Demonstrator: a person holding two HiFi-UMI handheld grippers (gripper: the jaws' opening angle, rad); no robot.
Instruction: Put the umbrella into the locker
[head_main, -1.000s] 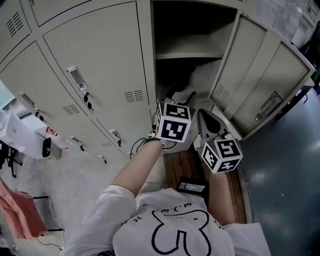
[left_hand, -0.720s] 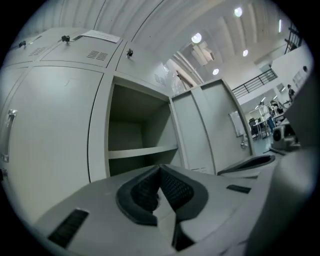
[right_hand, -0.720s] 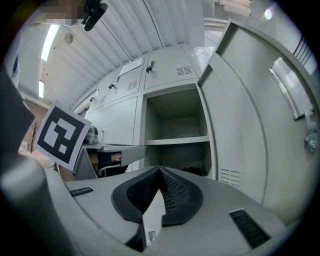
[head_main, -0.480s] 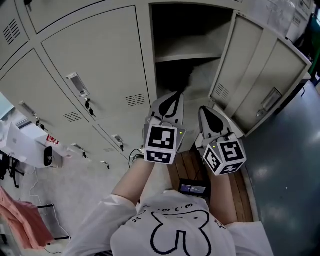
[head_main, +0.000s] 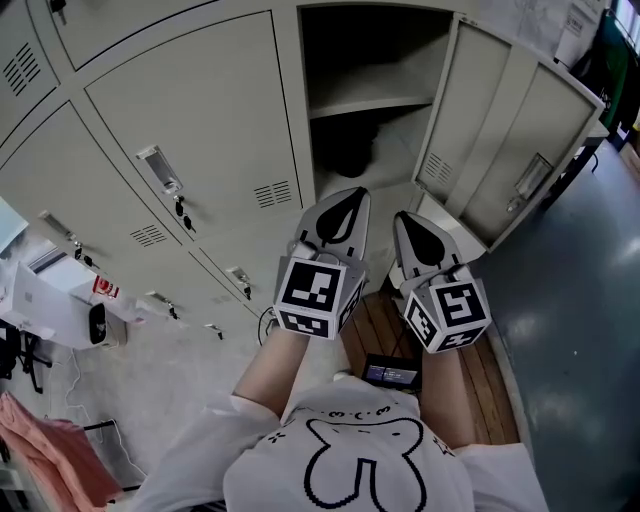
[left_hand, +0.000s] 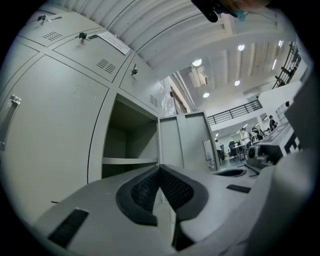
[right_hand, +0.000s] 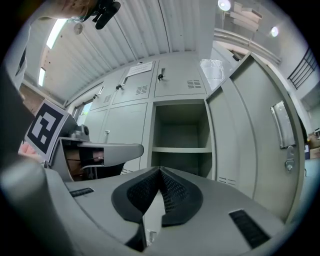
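Cloth of a white printed shirt (head_main: 350, 455) fills the bottom of the head view, and past it both arms reach forward side by side. The left gripper (head_main: 349, 195) is the change from a second ago: then it was thrust low into the locker mouth with its marker cube turned up, and now it is drawn back and raised beside the right gripper (head_main: 404, 216), clenched with nothing in it. The right gripper has hardly shifted and is likewise clamped on nothing, its dark pads meeting at the tip. Beyond them stands the locker (head_main: 303, 110), its door (head_main: 510, 150) swung wide to the right. Only the head view looks down under the shelf (head_main: 372, 104), where the umbrella (head_main: 347, 150) shows as a dark mass in the lower compartment, its outline unclear. Both gripper views aim higher and catch only the shelf and the bare upper compartment. The right gripper view alone shows the left gripper from the side, and the left gripper view alone shows a lit hall with desks (left_hand: 245, 145) past the door's edge.
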